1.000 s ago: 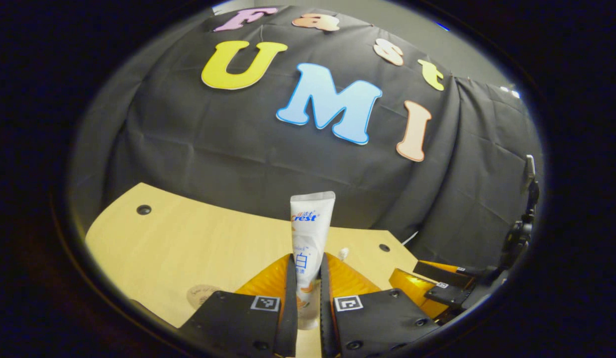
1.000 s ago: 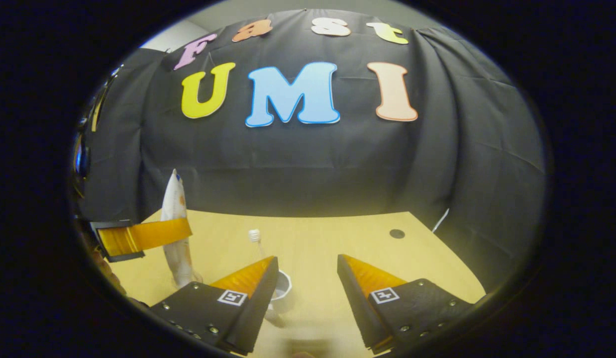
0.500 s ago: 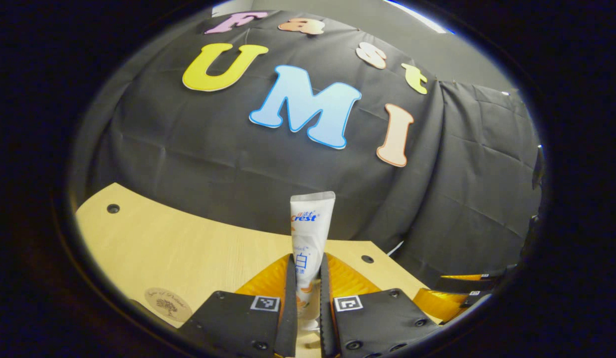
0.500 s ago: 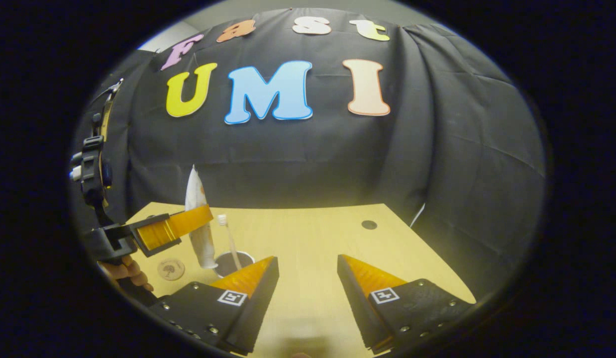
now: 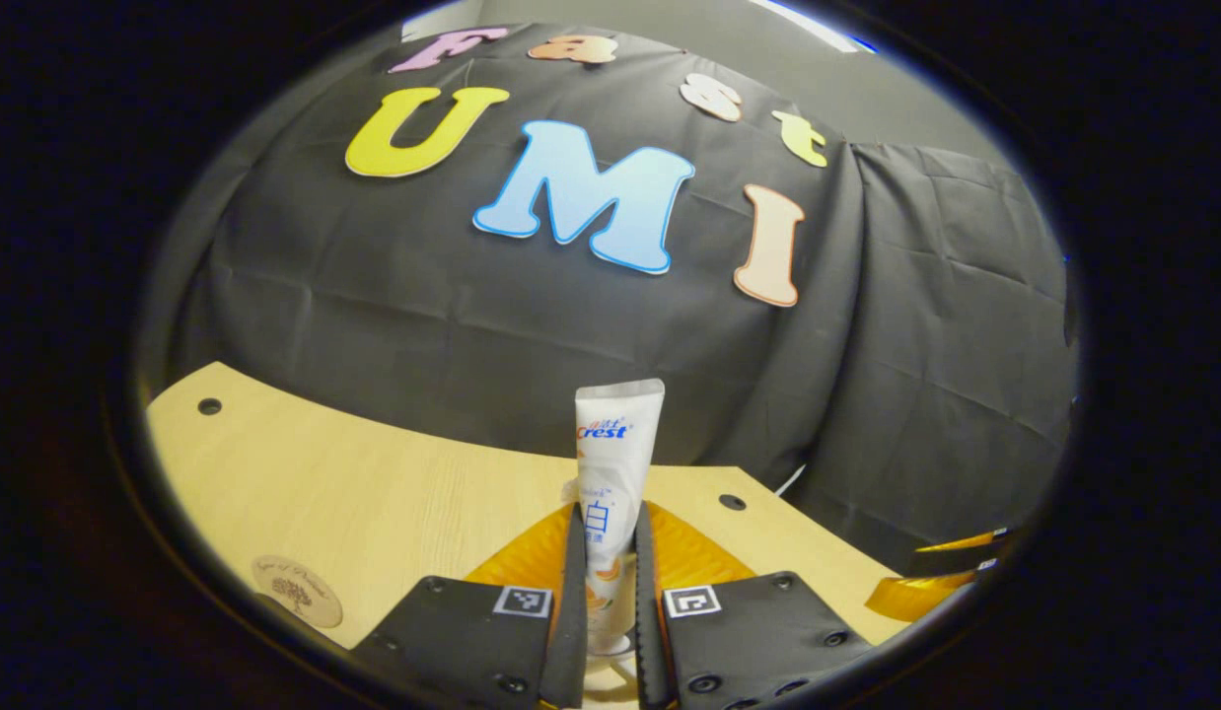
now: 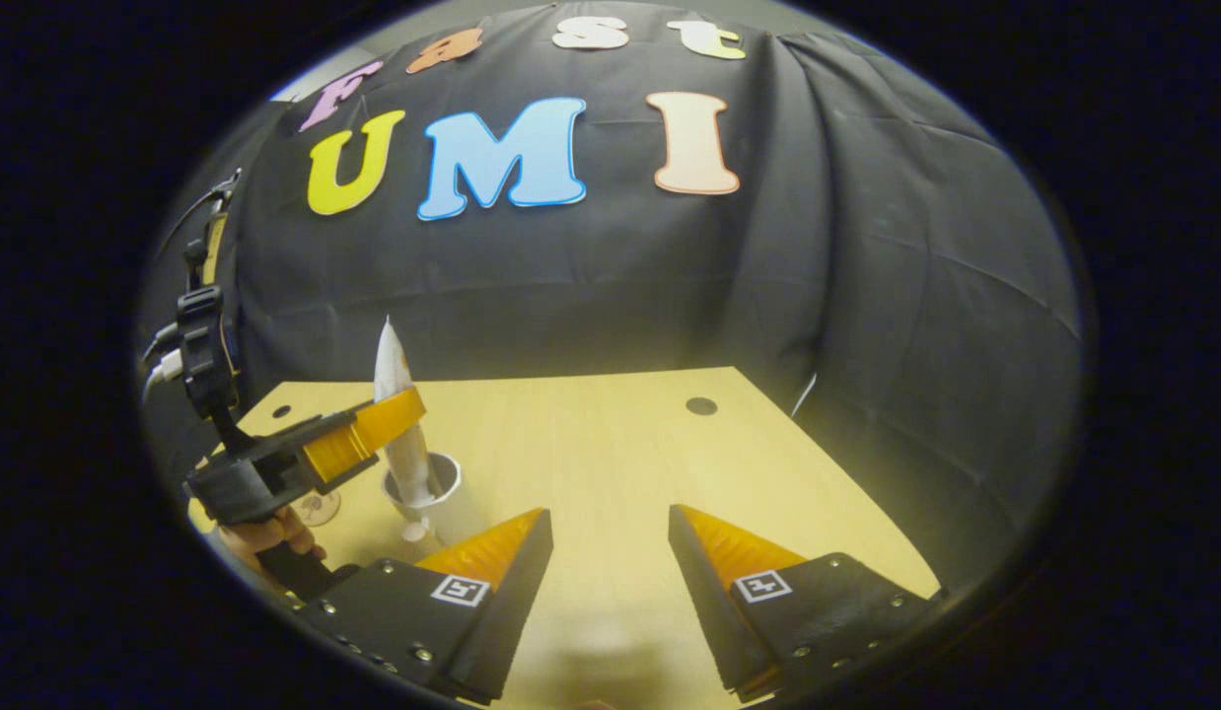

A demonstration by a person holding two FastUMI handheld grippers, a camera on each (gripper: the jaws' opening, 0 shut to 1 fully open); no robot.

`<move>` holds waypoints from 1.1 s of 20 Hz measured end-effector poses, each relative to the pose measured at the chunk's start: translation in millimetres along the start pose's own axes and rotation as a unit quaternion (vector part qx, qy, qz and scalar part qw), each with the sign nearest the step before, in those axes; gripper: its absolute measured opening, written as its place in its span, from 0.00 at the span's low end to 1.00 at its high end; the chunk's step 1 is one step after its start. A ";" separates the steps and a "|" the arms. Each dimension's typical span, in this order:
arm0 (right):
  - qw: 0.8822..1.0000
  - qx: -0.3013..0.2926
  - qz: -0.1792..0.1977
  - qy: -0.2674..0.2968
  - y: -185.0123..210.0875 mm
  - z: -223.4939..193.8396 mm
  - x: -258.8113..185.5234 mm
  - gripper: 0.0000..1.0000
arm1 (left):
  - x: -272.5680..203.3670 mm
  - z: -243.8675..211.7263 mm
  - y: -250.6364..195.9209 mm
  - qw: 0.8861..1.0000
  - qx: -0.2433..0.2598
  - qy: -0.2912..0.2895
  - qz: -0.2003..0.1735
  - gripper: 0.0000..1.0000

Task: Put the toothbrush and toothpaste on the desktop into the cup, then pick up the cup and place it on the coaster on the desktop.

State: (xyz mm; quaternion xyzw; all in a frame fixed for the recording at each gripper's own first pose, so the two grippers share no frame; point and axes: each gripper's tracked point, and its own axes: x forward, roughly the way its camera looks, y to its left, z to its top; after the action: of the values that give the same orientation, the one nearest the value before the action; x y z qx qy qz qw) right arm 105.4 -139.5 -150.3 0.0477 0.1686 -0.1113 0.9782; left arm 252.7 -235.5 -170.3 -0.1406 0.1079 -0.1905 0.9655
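Observation:
My left gripper is shut on a white toothpaste tube, which stands upright between its fingers. From the right gripper view, that left gripper holds the toothpaste tube with its lower end inside a white cup on the desk. A round wooden coaster lies just left of the cup, and it is also at the lower left as the coaster. My right gripper stands open over bare desk, to the right of the cup, with nothing between its fingers.
The light wooden desk has small dark holes near its back edge. A hand grips the left gripper's handle. The right gripper's fingers show at the far right edge. Black cloth walls stand close behind and to the right.
The left gripper has brought the toothpaste down so its lower end sits in the cup. The right gripper has drawn back from the cup and stayed open.

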 end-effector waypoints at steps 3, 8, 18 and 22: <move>1.000 0.001 0.003 0.007 -0.3 -5.0 -1.3 0.75 | -2.2 -3.7 -1.1 1.000 0.005 0.005 -0.003 0.33; 1.000 0.006 0.017 0.012 11.4 -6.4 -2.9 0.75 | -11.3 10.1 -0.9 1.000 0.031 -0.003 -0.005 0.77; 0.998 -0.009 0.068 0.008 48.7 12.3 -4.1 0.75 | -66.4 48.5 19.0 0.999 0.023 -0.021 0.040 0.89; 0.994 -0.031 0.098 0.028 72.9 9.5 3.0 0.75 | -99.2 65.4 35.7 0.996 0.022 -0.034 0.080 0.94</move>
State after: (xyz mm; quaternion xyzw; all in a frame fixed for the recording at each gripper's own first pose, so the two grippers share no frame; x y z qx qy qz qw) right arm 128.3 -70.6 -138.4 0.0366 0.1933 -0.0077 0.9804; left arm 192.3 -149.2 -104.8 -0.1168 0.0822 -0.1102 0.9836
